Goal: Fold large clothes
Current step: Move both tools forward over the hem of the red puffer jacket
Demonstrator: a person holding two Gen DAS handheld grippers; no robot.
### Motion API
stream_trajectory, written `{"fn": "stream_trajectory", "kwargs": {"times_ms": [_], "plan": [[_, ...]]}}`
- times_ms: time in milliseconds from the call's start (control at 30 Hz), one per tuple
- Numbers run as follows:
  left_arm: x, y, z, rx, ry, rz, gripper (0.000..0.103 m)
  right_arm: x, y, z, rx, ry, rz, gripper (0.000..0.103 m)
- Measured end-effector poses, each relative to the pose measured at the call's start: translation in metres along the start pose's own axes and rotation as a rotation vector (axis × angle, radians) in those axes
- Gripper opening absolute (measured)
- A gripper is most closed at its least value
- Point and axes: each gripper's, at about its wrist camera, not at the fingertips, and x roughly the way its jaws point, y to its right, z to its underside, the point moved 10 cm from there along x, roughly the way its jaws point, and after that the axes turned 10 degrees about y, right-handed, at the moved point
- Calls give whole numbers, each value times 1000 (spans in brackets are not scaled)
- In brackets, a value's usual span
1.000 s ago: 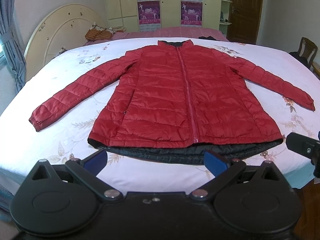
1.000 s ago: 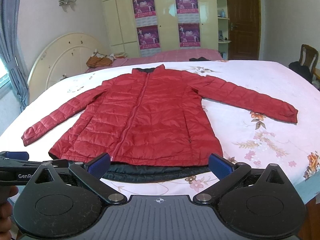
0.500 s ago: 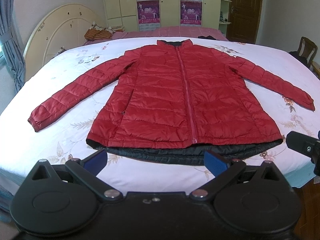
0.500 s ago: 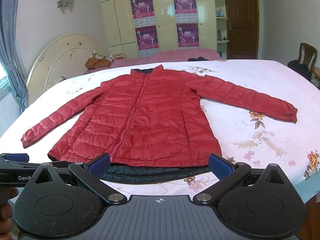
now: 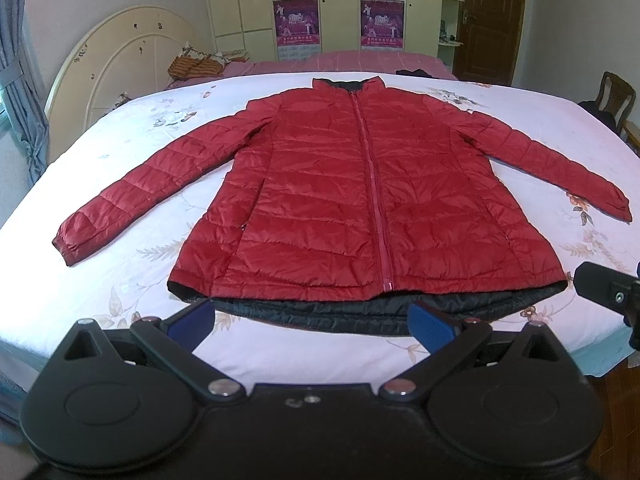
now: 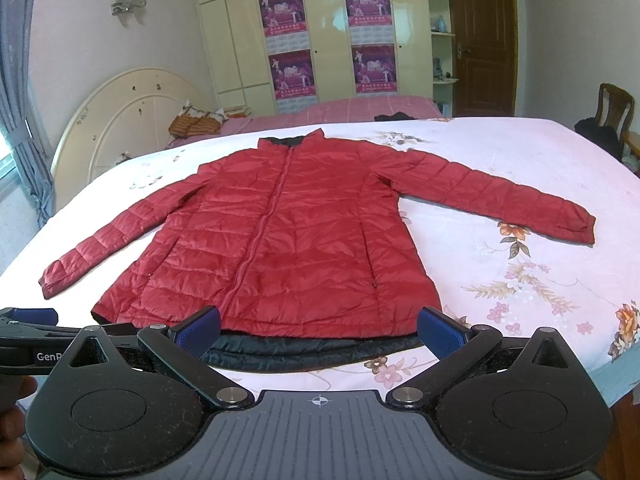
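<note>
A red quilted jacket (image 5: pixel 352 200) lies flat and zipped on the bed, collar away from me, both sleeves spread outward; its black lining shows along the near hem (image 5: pixel 360 310). The same jacket (image 6: pixel 280 240) fills the right wrist view. My left gripper (image 5: pixel 312 322) hovers open just in front of the hem, nothing between its blue pads. My right gripper (image 6: pixel 320 330) is open too, level with the hem's right half, holding nothing. The left gripper's tip (image 6: pixel 28 316) shows at the far left of the right wrist view.
The bed's pale floral sheet (image 6: pixel 520 280) spreads around the jacket. Beyond it stand a cream headboard (image 6: pixel 132 120), a second bed with pink cover (image 6: pixel 360 108), wardrobes with posters, a brown door (image 6: pixel 480 40) and a wooden chair (image 6: pixel 612 108) at right.
Both grippers have crept slightly closer to the jacket's near hem. The jacket itself has not moved and both grippers stay open.
</note>
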Motion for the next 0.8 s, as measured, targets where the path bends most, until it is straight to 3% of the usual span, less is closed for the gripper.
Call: {"fn": "stream_trajectory", "kwargs": {"times_ms": [800], "plan": [[35,-3,-19,-5,-16,-13,103,29,24,-14,35,-2,46,103]]}}
